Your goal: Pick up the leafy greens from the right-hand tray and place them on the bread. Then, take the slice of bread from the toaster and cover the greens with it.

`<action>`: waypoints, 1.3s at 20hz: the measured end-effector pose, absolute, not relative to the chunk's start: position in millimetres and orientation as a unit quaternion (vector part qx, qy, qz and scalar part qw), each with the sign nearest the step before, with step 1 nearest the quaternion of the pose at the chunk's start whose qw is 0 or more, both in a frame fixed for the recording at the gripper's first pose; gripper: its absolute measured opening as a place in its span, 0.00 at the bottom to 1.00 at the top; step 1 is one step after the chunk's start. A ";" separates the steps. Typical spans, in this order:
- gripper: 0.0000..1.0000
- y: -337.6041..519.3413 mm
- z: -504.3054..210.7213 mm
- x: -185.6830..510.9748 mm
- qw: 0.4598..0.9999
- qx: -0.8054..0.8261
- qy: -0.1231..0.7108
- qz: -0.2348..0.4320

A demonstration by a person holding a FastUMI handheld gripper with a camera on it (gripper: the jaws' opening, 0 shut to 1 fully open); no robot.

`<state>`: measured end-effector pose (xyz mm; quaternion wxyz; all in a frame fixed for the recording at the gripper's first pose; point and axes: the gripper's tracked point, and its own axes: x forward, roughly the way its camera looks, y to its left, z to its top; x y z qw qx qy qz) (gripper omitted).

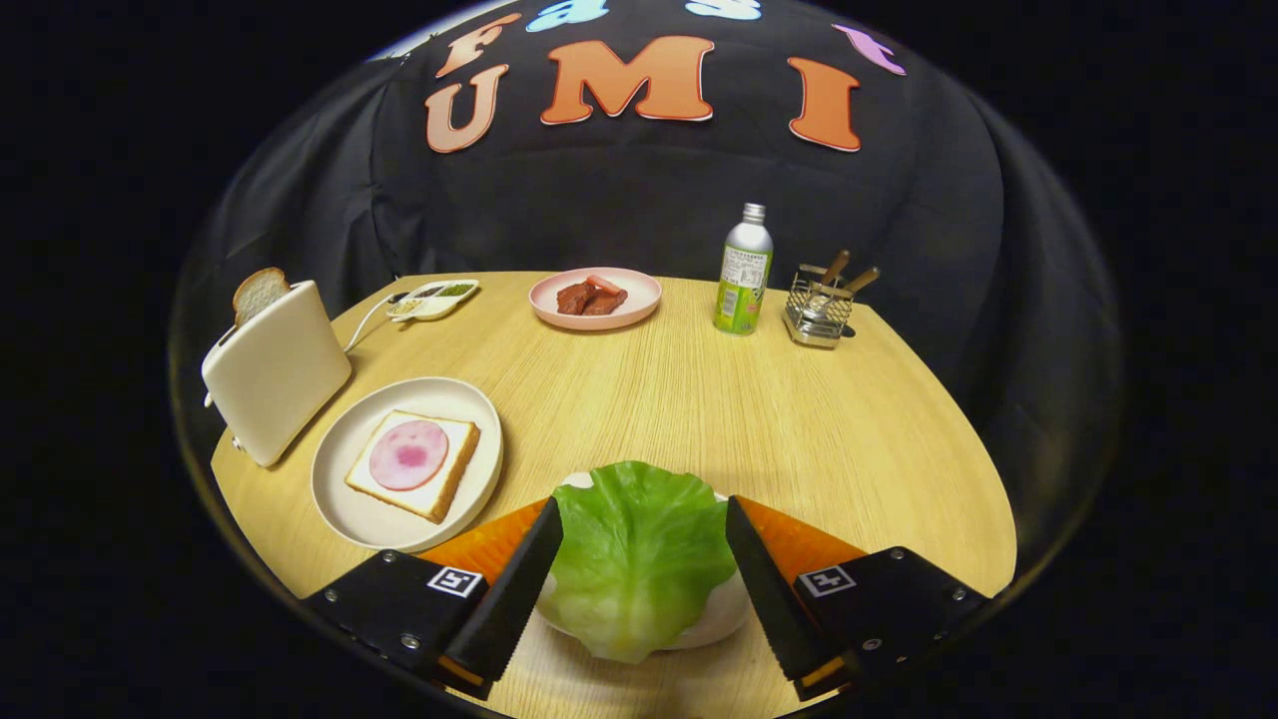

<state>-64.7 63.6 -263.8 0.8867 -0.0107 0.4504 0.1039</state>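
Fingers (639,589) stand apart on both sides of the greens (639,559), not yet pressing. We judge the first step: close, lift, then carry left-ahead to the bread (412,464).

We are looking forward along the hand-held gripper (639,519), hovering low and close over the worktop (799,419), facing the booth wall.

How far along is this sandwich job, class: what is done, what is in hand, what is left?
Done: nothing placed; the bread with ham on its plate has no greens on it. In hand: the gripper is open, its fingers either side of the lettuce leaf, which lies on its small tray; whether they touch it is unclear. Left: lift the leaf onto the bread, then cover it with the slice in the toaster.
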 end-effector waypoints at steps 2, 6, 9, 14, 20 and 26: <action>0.99 66.3 -274.4 -69.5 0.878 -0.012 0.467 0.108; 0.98 61.9 -290.9 -72.1 0.865 -0.015 0.491 0.100; 0.95 63.6 -300.1 -74.1 0.856 -0.015 0.507 0.097; 0.90 71.7 -310.6 -78.7 0.844 -0.016 0.525 0.107; 0.63 73.5 -313.9 -74.3 0.843 -0.004 0.528 0.103; 0.17 74.0 -315.4 -68.6 0.851 -0.007 0.515 0.104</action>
